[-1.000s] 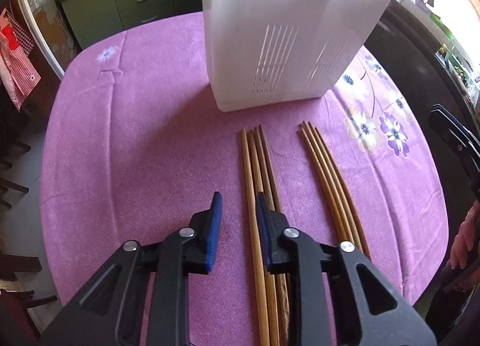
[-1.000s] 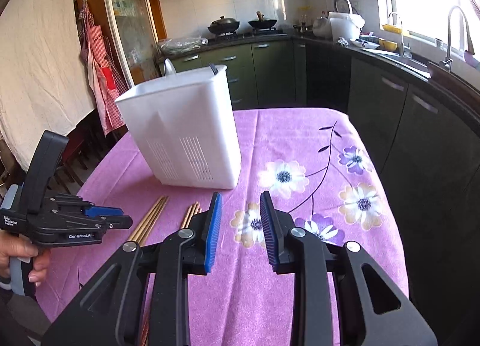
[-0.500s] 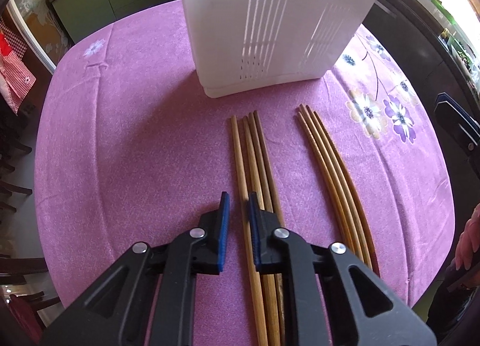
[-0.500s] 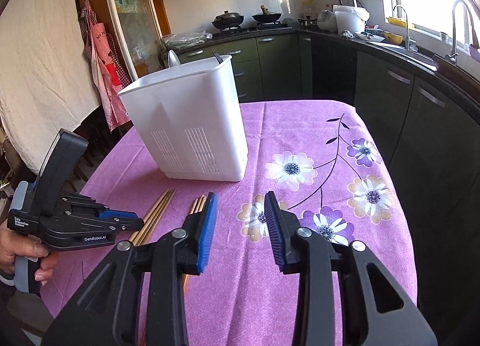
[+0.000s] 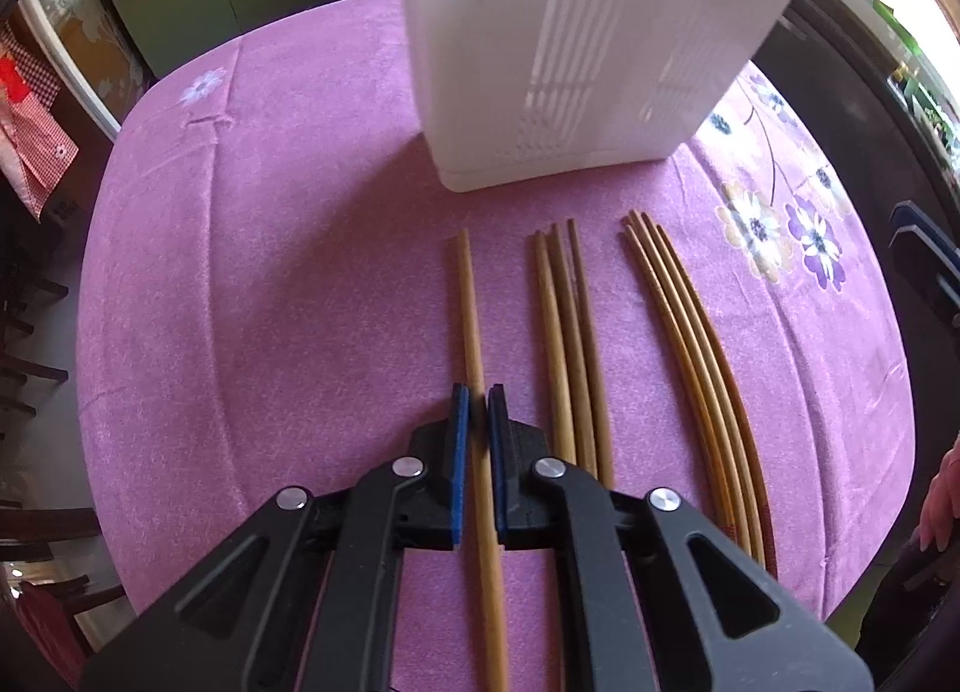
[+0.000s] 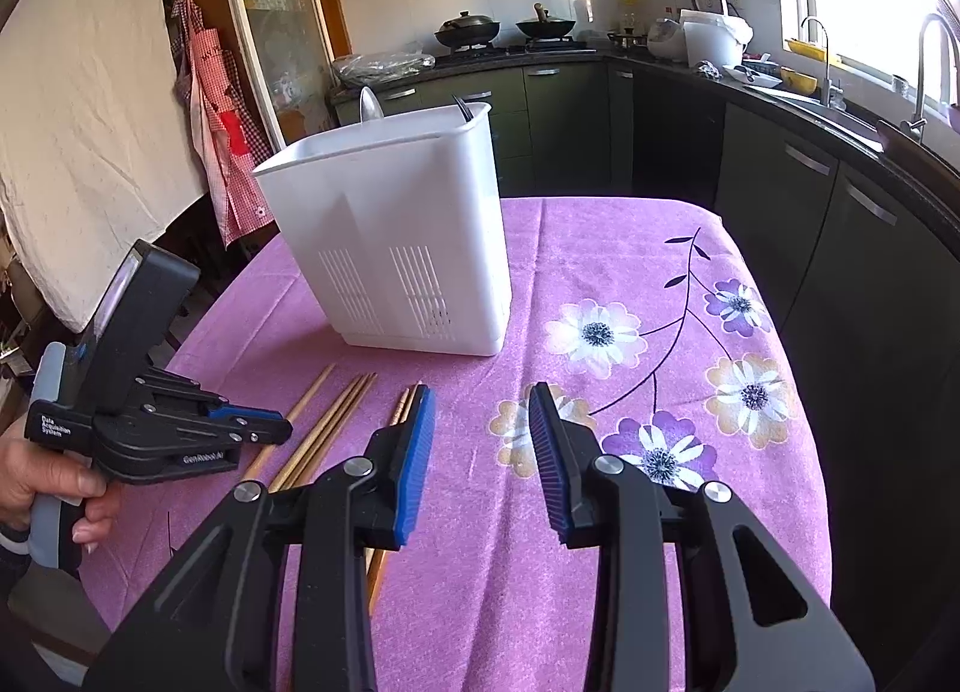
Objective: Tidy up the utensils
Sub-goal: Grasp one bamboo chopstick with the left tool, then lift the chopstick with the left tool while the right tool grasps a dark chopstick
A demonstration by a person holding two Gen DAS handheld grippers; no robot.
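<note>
A single light wooden chopstick [image 5: 469,302] lies lengthwise between the pads of my left gripper [image 5: 478,398], which is shut on it, low over the purple tablecloth [image 5: 270,272]. To its right lie three more light chopsticks [image 5: 564,332], then a bundle of several darker ones [image 5: 684,332]. Just beyond their tips stands the white slotted utensil holder [image 5: 576,62]. The right wrist view shows the holder [image 6: 396,236], the left gripper [image 6: 282,431] on the held chopstick [image 6: 312,392], and my right gripper [image 6: 483,398] open over the cloth with nothing between its fingers.
A spoon [image 6: 370,105] and a dark utensil tip stick up from the holder. A person's hand [image 6: 36,470] grips the left tool at the table's near-left edge. Dark kitchen cabinets [image 6: 780,182] run along the table's right side. The cloth's flower print [image 6: 600,332] has nothing on it.
The left jaws closed from partly open onto one chopstick, which now sits apart to the left of the other three. The right jaws spread a little wider.
</note>
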